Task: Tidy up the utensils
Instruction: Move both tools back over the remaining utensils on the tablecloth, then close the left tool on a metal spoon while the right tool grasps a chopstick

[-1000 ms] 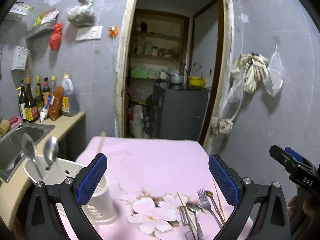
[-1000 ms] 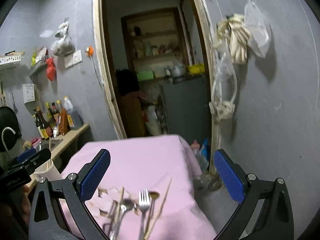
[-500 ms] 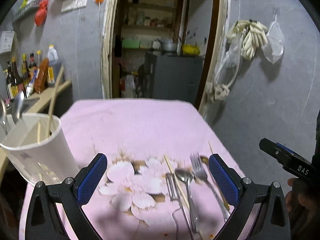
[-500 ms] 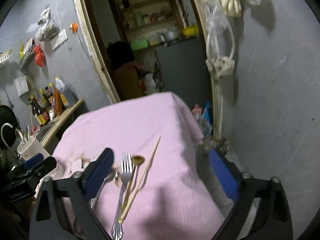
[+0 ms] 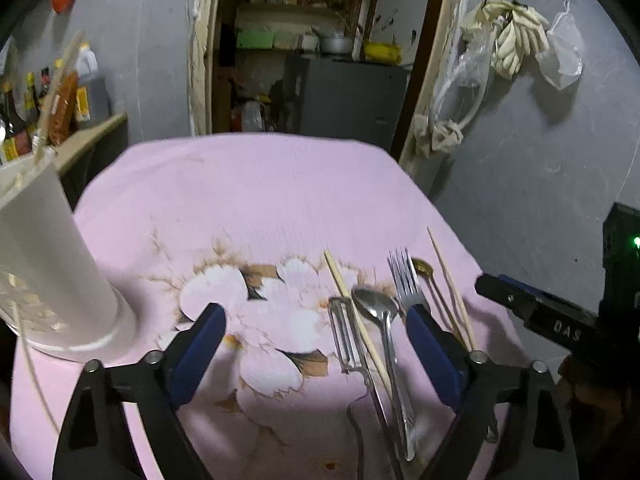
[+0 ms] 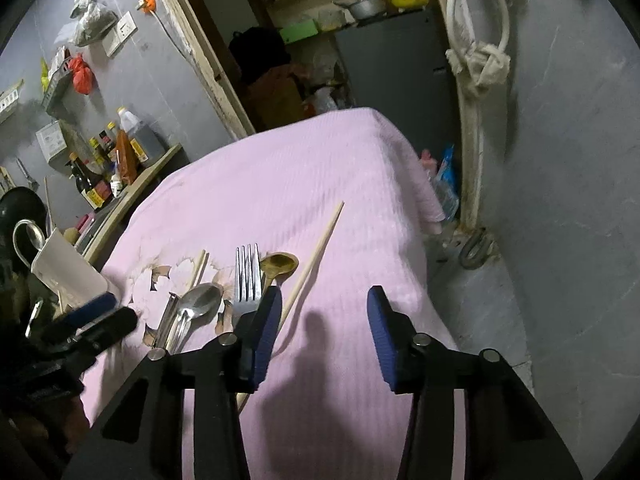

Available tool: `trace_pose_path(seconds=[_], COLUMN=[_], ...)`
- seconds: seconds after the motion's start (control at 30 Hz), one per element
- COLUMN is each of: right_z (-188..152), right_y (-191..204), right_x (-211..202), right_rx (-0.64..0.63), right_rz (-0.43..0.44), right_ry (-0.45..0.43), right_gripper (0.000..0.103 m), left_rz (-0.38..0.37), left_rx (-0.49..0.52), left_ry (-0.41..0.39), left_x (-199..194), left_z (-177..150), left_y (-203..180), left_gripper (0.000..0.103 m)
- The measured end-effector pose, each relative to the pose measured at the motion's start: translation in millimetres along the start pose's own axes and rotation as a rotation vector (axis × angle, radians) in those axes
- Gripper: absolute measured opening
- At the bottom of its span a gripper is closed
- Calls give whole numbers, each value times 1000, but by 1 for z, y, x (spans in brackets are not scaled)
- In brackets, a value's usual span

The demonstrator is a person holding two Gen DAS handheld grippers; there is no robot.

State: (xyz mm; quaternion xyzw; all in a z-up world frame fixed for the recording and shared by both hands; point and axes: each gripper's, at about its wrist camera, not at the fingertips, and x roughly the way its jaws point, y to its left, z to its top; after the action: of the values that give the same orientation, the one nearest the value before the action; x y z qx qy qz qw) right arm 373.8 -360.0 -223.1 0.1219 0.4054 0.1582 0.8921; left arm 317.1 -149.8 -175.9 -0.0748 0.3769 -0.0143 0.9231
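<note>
Both grippers hang over a table draped in a pink floral tablecloth (image 5: 248, 184), and neither holds anything. The left gripper (image 5: 316, 344) has its jaws spread wide; between its blue pads (image 5: 196, 354) lie the printed flowers and part of the cutlery row. The right gripper (image 6: 320, 334) also stands with its jaws apart, over bare cloth, its left pad (image 6: 266, 334) overlapping the lower end of a wooden chopstick (image 6: 316, 258).

Locations are referenced to the silver fork (image 5: 402, 280), which lies flat on the cloth with its tines pointing toward the doorway.
- Silver spoon (image 5: 378, 312): just left of the fork, bowl up, handle running toward the camera.
- Metal peeler (image 5: 348, 336): left of the spoon, next in the row.
- A second wooden chopstick (image 5: 340, 280): runs diagonally between the peeler and the spoon, apparently partly beneath them.
- Small gold spoon (image 5: 422, 268): just right of the fork's tines.
- The first chopstick: right of the gold spoon, outermost in the row, angled toward the table's far right edge.
- White utensil holder (image 5: 48, 264): well to the left of the fork, upright on the cloth's left edge, with chopsticks and a spoon standing in it; the wall has cut-out holes low down.

Bottles (image 6: 104, 168) stand on a counter beyond the holder
</note>
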Motion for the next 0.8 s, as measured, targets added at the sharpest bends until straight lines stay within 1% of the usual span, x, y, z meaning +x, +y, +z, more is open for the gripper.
trace_pose_path(seconds=[0.13, 0.17, 0.3, 0.33, 0.4, 0.47, 0.57, 0.63, 0.7, 0.8], right_z=[3, 4, 9, 11, 13, 16, 21, 25, 29, 35], right_y=[-2, -1, 0, 1, 1, 1, 2, 4, 3, 3], right_x=[14, 17, 23, 25, 30, 33, 38, 41, 45, 50], right_rx=[13, 10, 7, 6, 5, 8, 9, 10, 11, 8], right_rz=[25, 30, 46, 48, 54, 67, 83, 82, 71, 31], right_ry=[38, 44, 57, 60, 71, 73, 80, 88, 100, 126], right_gripper=[36, 35, 35, 35, 35, 35, 35, 34, 30, 20], left_rz=[-31, -47, -74, -79, -86, -92, -110, -117, -121, -129], left_rx=[4, 0, -8, -11, -19, -25, -29, -37, -44, -69], left_ry=[81, 103, 144, 153, 175, 203, 223, 234, 242, 253], left_x=[17, 20, 29, 31, 35, 39, 41, 42, 44, 47], left_z=[-2, -2, -1, -1, 0, 1, 3, 5, 8, 10], left_y=[-1, -2, -2, -2, -2, -2, -1, 1, 3, 6], left_gripper=[71, 65, 51, 49, 41, 40, 35, 34, 31, 27])
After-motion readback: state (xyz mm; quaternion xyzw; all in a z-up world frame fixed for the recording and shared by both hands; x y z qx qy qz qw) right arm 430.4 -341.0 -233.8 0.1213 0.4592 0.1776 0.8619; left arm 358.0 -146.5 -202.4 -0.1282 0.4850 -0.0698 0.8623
